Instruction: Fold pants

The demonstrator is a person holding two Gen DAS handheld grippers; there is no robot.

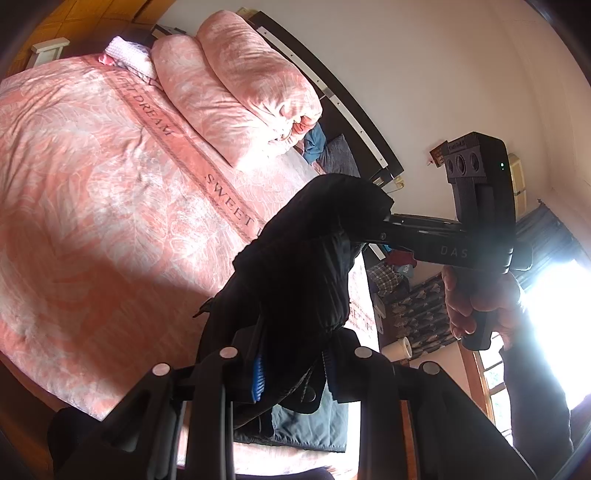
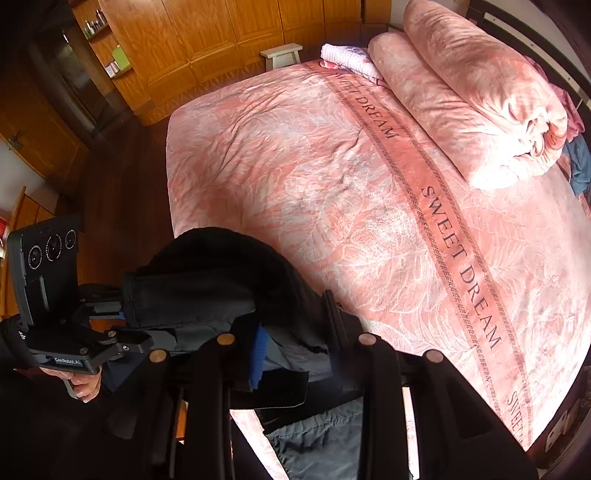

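Observation:
Dark pants (image 1: 295, 273) hang in the air above the pink bed, bunched between both grippers. My left gripper (image 1: 291, 373) is shut on the waistband end; it also shows at the left of the right wrist view (image 2: 125, 314). My right gripper (image 2: 295, 350) is shut on the same cloth a short way along; in the left wrist view it comes in from the right (image 1: 380, 229), its fingertips buried in the fabric. A grey-blue part of the pants (image 2: 317, 435) hangs below onto the bed's near edge.
The bed (image 2: 314, 184) has a pink "SWEET DREAM" cover. A rolled pink duvet (image 2: 469, 99) lies by the headboard. A white stool (image 2: 280, 53) and wooden wardrobes (image 2: 221, 33) stand beyond the bed. A bright window (image 1: 554, 325) is on the right.

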